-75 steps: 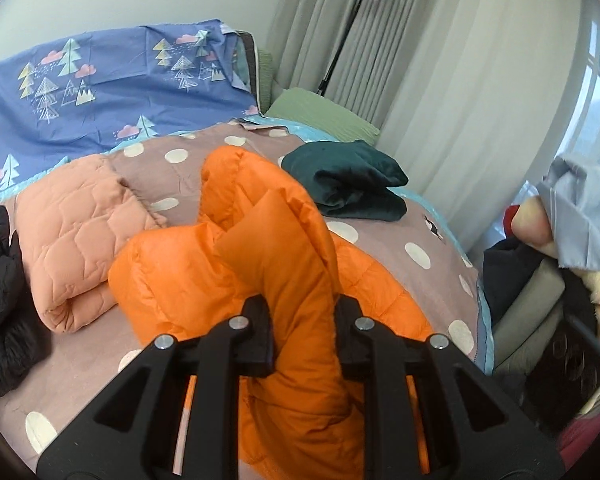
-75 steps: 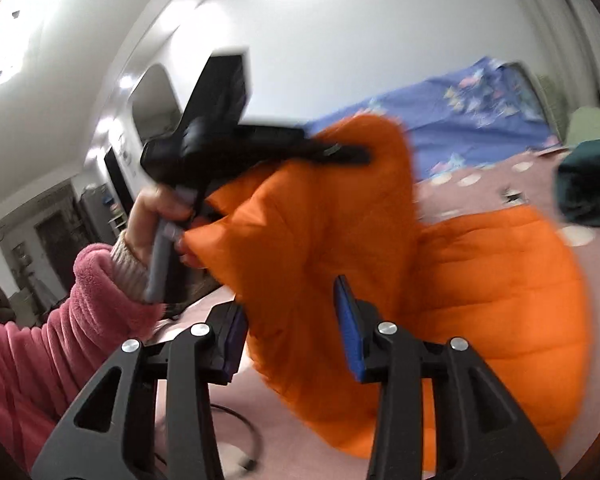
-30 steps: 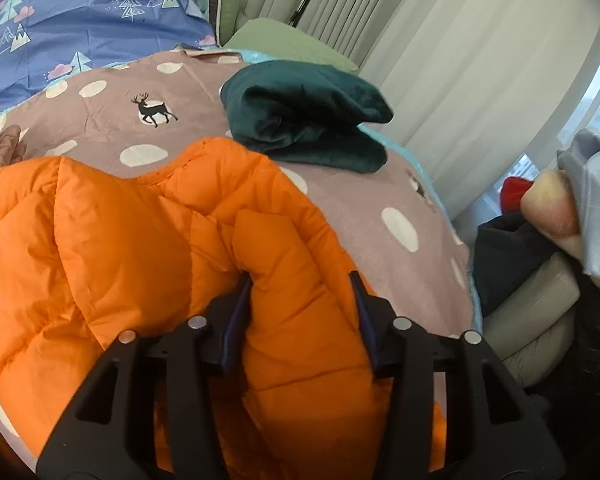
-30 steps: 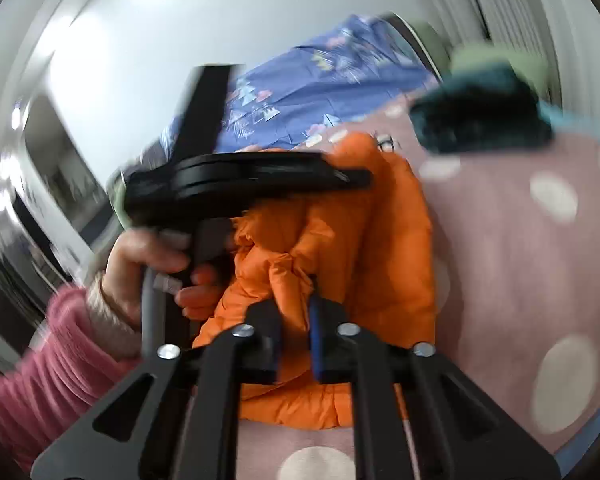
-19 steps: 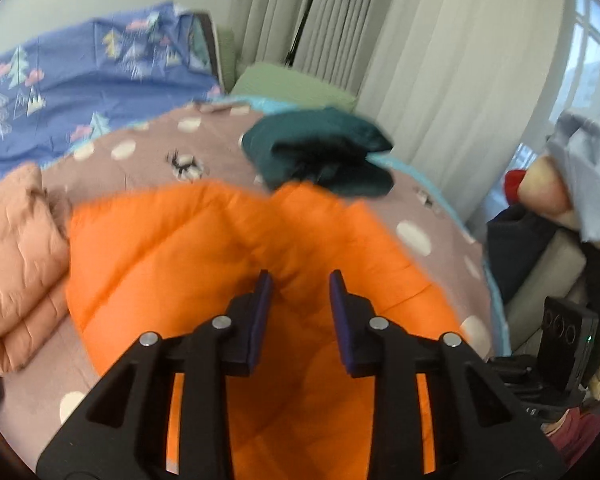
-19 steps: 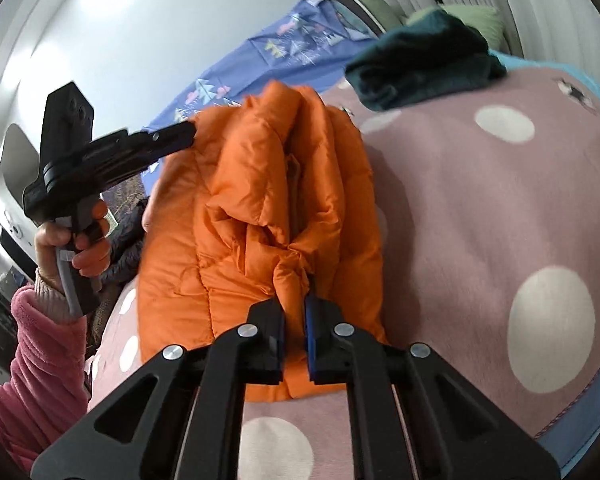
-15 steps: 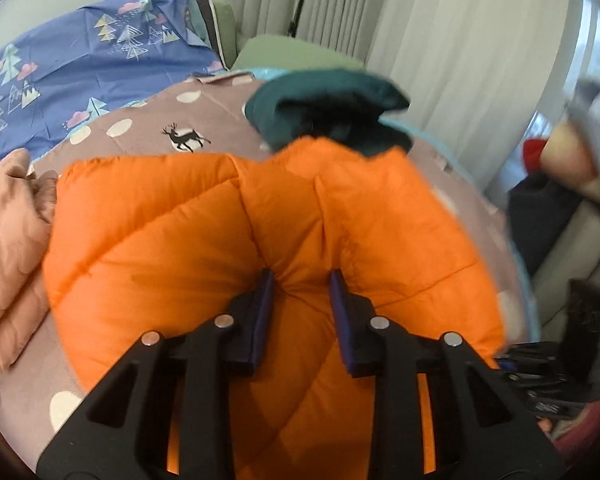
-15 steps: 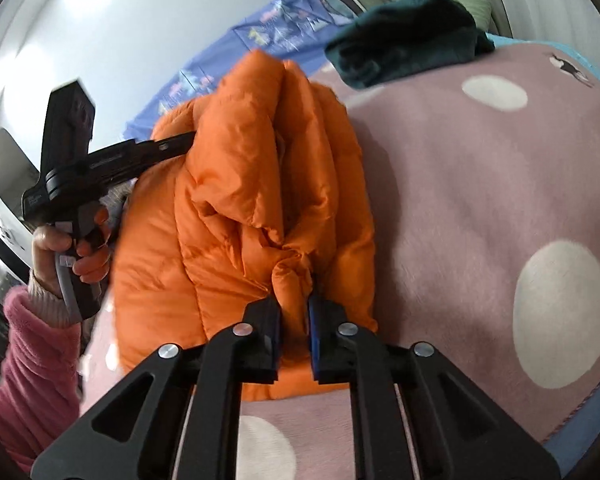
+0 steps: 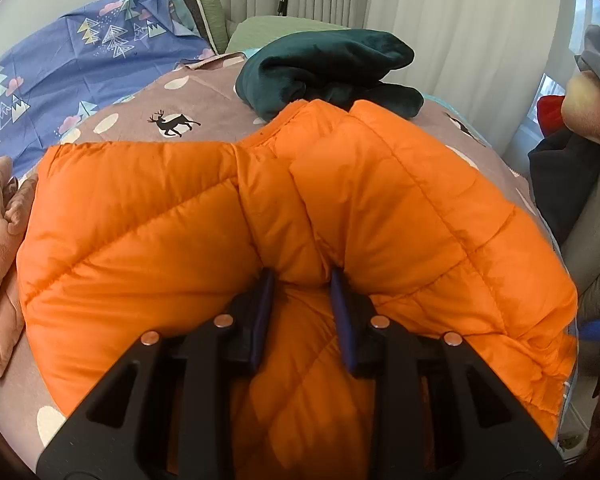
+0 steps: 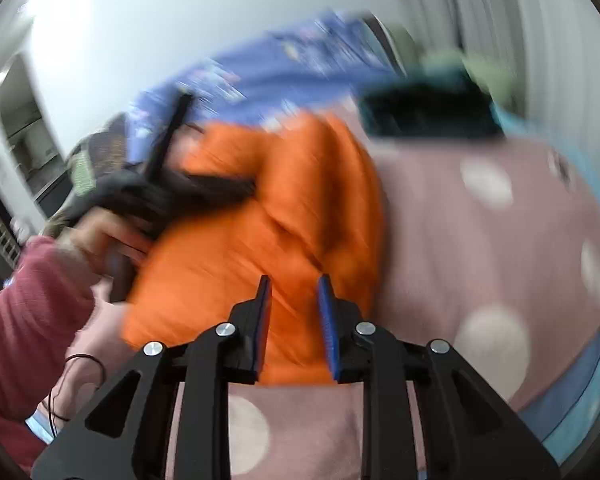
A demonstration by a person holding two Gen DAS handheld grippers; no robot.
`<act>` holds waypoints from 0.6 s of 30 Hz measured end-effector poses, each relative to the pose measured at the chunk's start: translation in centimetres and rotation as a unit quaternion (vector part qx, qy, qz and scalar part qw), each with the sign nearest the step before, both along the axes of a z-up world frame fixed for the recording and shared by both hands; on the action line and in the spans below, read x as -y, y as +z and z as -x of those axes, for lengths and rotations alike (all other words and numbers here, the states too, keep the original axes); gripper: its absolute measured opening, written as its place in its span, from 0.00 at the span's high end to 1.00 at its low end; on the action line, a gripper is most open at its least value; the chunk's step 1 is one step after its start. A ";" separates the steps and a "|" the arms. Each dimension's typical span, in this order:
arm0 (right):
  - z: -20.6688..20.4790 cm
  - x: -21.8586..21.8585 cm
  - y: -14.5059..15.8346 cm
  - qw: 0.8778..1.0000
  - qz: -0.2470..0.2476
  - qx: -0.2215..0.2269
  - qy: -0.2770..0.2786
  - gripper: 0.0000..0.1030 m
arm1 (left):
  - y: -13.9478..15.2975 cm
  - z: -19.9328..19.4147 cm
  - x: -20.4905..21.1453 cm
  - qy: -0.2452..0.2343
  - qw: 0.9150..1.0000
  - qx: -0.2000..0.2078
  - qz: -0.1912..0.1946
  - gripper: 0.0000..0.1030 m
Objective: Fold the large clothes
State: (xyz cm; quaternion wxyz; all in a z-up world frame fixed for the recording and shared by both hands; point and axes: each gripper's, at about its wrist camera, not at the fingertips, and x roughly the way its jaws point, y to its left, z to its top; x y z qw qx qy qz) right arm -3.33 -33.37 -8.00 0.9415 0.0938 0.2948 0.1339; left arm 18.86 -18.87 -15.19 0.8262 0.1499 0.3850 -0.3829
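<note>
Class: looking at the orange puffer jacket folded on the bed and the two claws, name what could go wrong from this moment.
1. The left claw pinches only a puffy ridge of the orange jacket; it may slip out.
2. The right claw has just been opening, nothing clamped, so the fold may spring apart.
3. The jacket's far edge touches the dark green garment and could drag it.

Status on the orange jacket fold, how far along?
Done: the orange jacket lies doubled over on the dotted blanket, near the folded green garment.
In hand: left gripper pinches a ridge of it; right gripper has just been opening, nothing pressed between its pads.
Left: release, flatten and tidy.
</note>
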 end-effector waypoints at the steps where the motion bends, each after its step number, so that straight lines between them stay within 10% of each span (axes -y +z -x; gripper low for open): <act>1: -0.3 -0.9 0.4 1.000 0.007 0.017 0.014 0.81 | 0.0 0.1 0.1 0.000 1.000 0.000 -0.002 0.71; 6: -6.4 -0.5 -4.8 0.993 0.062 -0.051 -0.090 1.00 | 0.0 0.3 -0.3 0.000 1.000 0.004 0.006 0.71; 8: -7.7 1.1 -9.1 0.992 0.001 -0.088 -0.090 1.00 | -0.1 -0.2 -0.8 0.005 0.999 -0.010 0.034 0.71; 18: -7.7 -0.7 -7.0 0.987 0.084 -0.111 -0.076 1.00 | -0.1 -0.9 -2.6 0.016 0.995 -0.039 0.094 0.71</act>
